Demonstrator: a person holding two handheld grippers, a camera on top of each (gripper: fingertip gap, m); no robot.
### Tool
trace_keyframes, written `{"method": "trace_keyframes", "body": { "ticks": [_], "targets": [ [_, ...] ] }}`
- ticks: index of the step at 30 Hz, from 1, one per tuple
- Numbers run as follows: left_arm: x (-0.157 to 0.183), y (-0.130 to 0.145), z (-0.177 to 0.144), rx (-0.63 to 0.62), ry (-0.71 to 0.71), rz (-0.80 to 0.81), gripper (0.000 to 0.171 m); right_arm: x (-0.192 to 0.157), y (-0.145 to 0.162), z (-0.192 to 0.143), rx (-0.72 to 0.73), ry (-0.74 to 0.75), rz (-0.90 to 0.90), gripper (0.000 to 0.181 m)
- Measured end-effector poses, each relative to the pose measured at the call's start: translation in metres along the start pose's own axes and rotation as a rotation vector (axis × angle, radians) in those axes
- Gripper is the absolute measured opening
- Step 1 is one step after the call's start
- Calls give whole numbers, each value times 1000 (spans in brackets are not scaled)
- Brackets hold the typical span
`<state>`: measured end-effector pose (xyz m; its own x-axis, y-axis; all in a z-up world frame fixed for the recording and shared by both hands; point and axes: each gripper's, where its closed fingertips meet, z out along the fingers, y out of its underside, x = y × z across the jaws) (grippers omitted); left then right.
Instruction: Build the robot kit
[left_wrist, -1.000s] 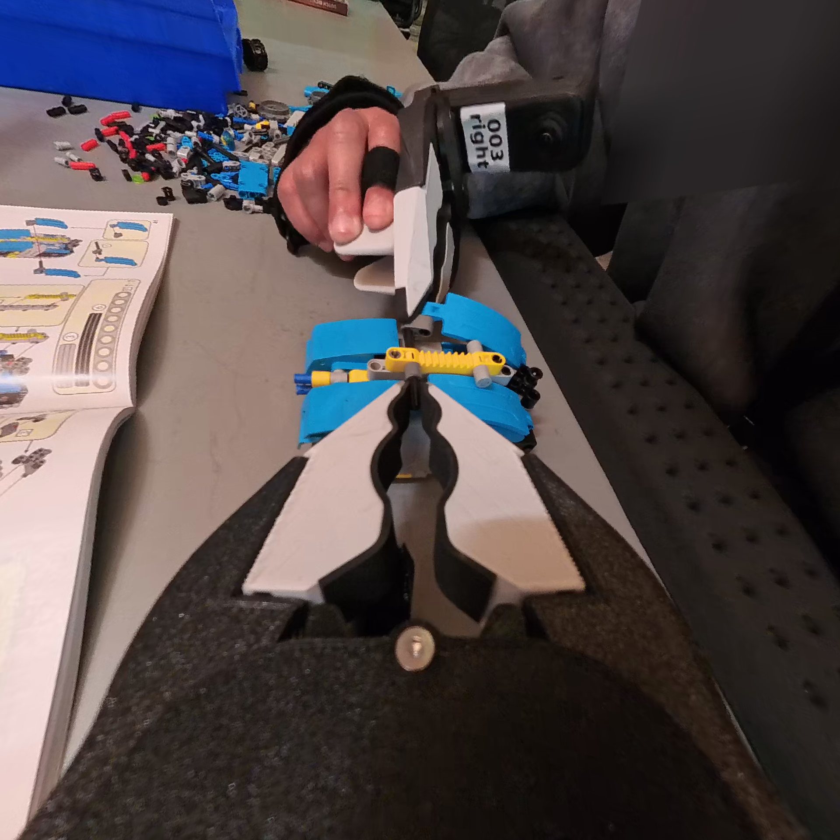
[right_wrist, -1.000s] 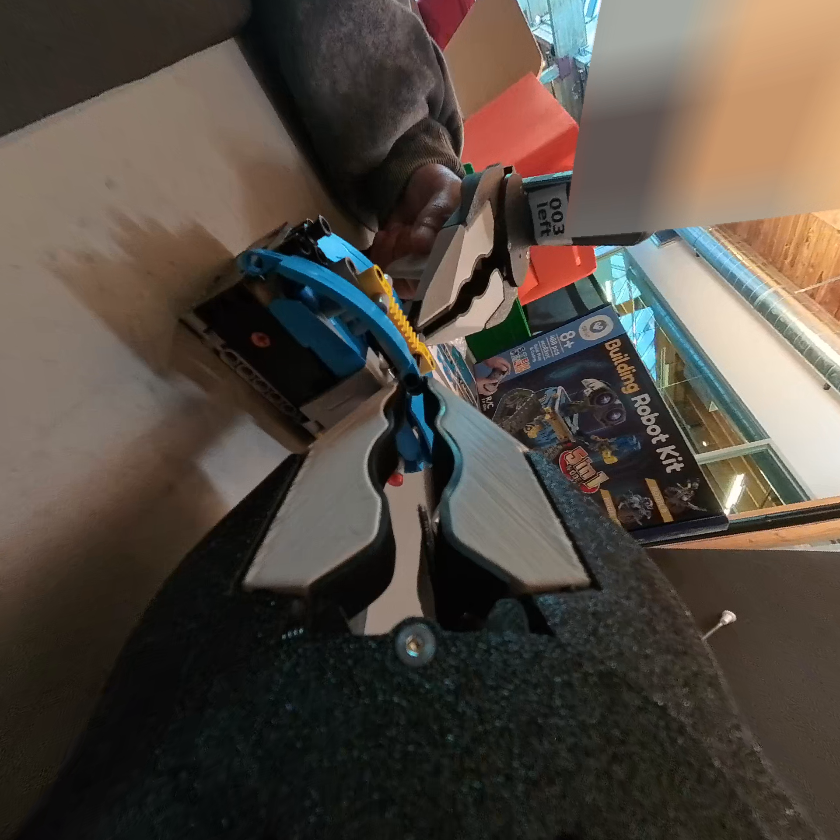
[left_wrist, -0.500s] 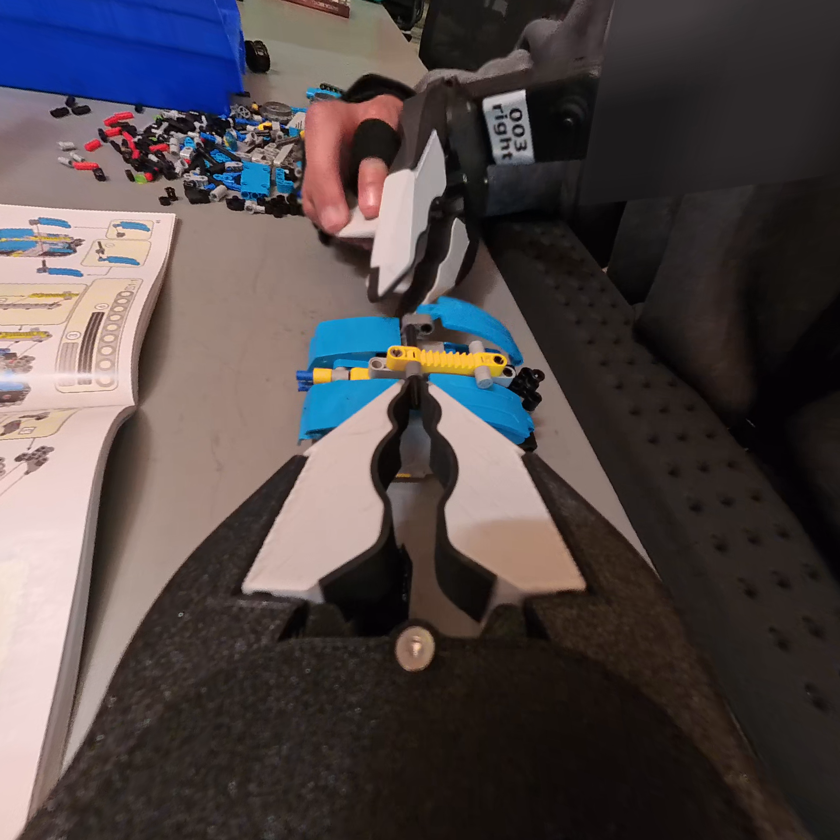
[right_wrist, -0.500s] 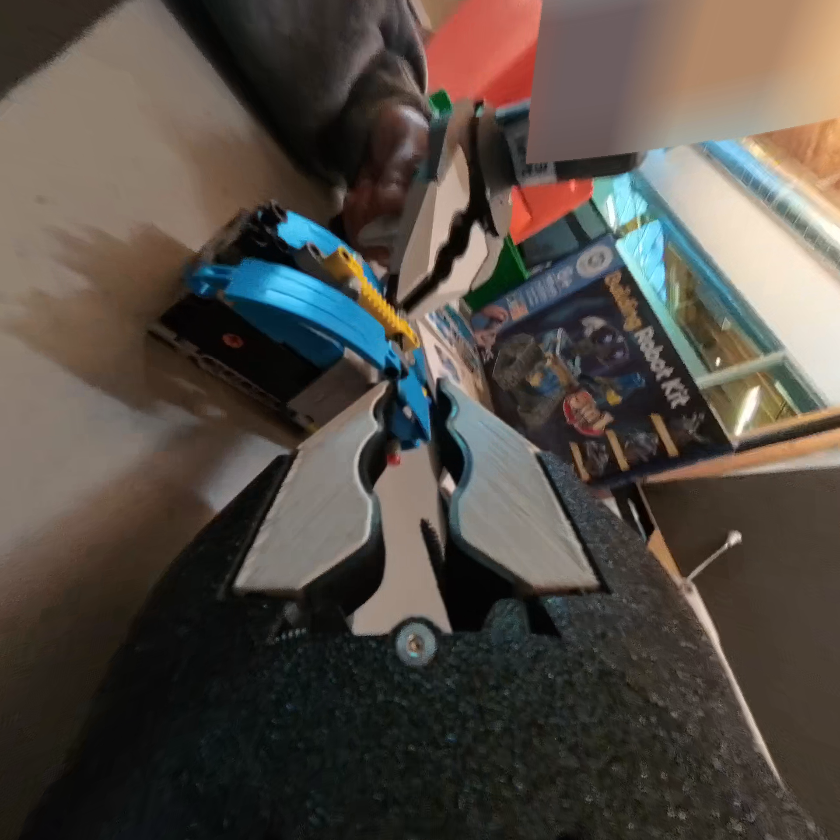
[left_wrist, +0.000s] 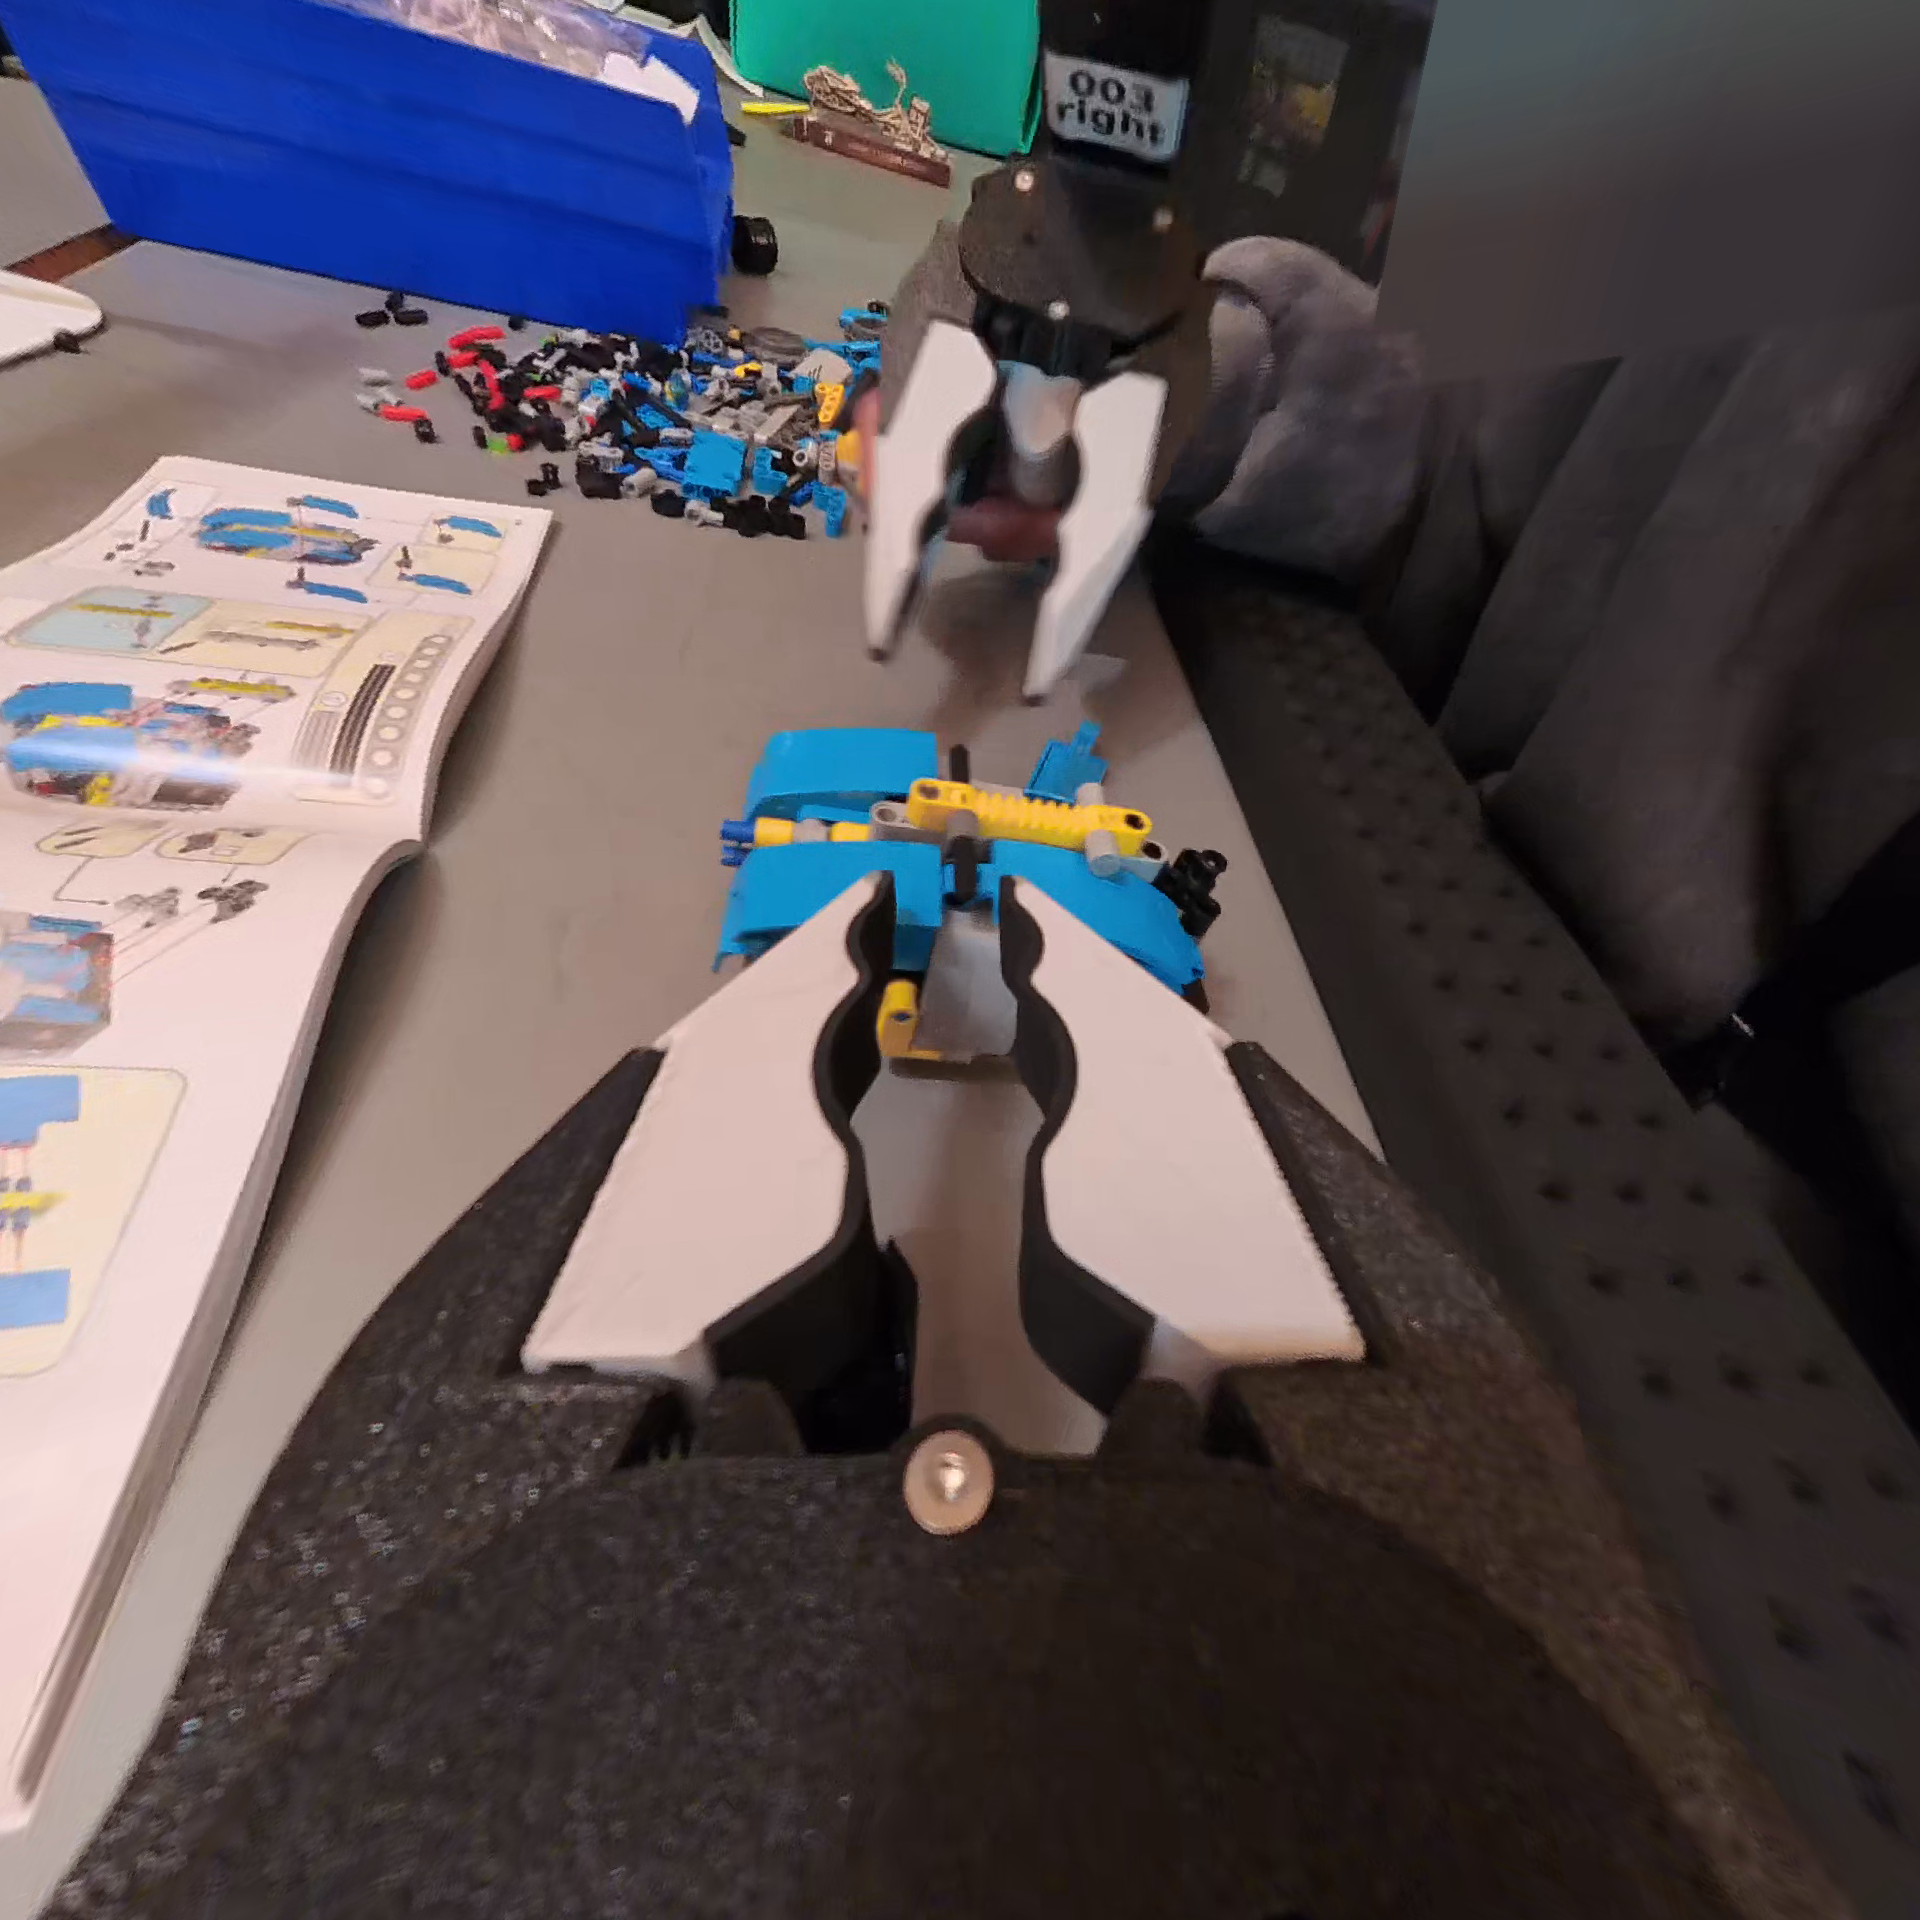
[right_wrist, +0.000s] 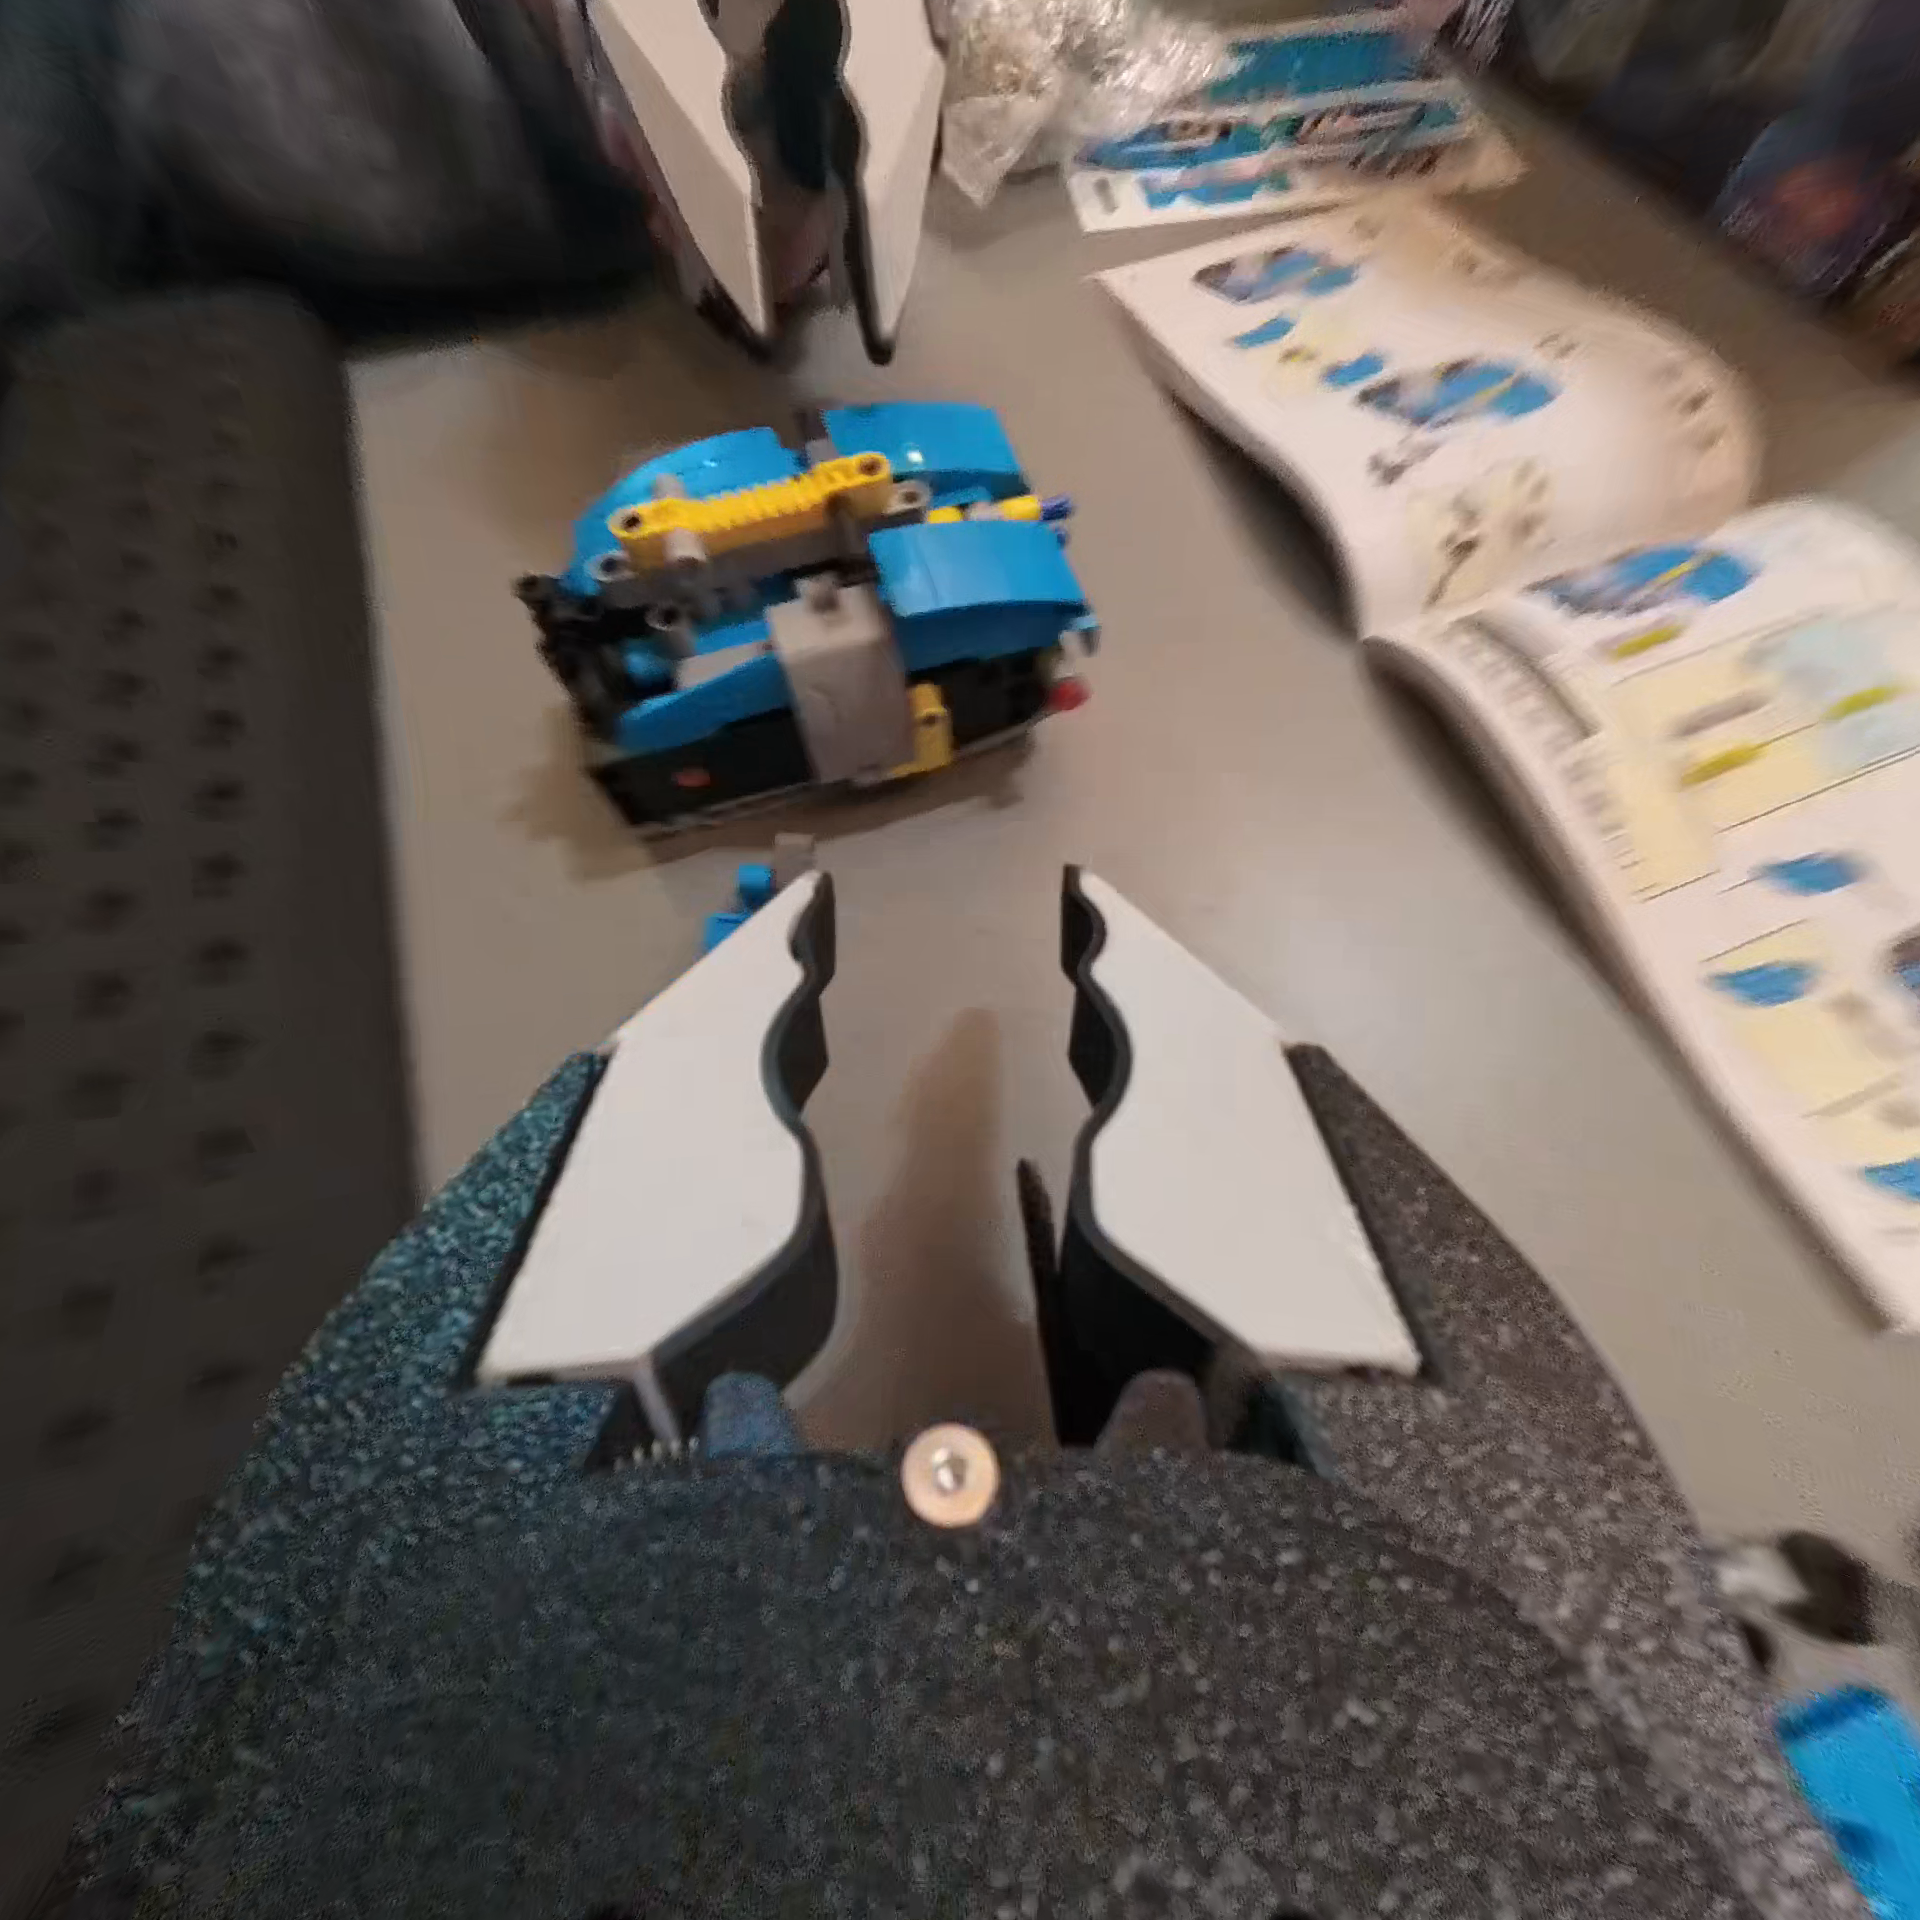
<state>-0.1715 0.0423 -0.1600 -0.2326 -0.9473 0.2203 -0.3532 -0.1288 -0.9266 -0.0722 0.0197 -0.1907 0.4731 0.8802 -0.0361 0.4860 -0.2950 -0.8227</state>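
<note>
Left gripper (left_wrist: 940, 894), jaws slightly apart, is hovering over the toy car (left_wrist: 966, 862); right gripper (right_wrist: 945, 894) is gaping wide, empty. Only the left view shows the loose bricks (left_wrist: 665, 426).

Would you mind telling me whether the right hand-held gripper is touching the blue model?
Apart. In the right wrist view, bare table shows between the open right hand-held gripper and the blue model.

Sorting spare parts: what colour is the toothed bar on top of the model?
Yellow; the toothed bar shows best in the left wrist view.
</note>
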Motion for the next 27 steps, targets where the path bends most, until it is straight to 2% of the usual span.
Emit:
{"method": "trace_keyframes", "body": {
  "ticks": [2, 3, 7, 9, 12, 14, 19, 22, 25, 27],
  "targets": [
    [4, 1, 1, -3, -7, 20, 19, -33, 0, -4, -31, -146, 85, 47],
    [6, 3, 2, -13, -9, 27, 19, -42, 2, -4, -69, -161, 105, 47],
    [6, 5, 5, -33, -32, 52, 19, -47, 24, 8, -234, 39, -13, 50],
    [5, 3, 5, -16, -49, 68, 19, -52, 37, 13, -309, 73, -70, 48],
    [9, -5, 3, 25, -65, 110, 19, -48, 39, 14, -305, 99, -57, 34],
    [17, -8, 3, 40, -52, 144, 19, -52, 40, 15, -298, 52, -8, 24],
    [41, -22, 3, 110, -7, 228, 19, -51, 35, 13, -236, -68, 164, 23],
    [60, -30, 3, 148, 55, 238, 23, -64, -4, 0, -13, -282, 381, 23],
    [78, -39, 7, 194, 124, 194, 27, -99, -63, -26, 244, -691, 568, 23],
    [92, -51, 6, 266, 206, 115, 28, -113, -89, -33, 327, -885, 655, 23]
  ]
}}
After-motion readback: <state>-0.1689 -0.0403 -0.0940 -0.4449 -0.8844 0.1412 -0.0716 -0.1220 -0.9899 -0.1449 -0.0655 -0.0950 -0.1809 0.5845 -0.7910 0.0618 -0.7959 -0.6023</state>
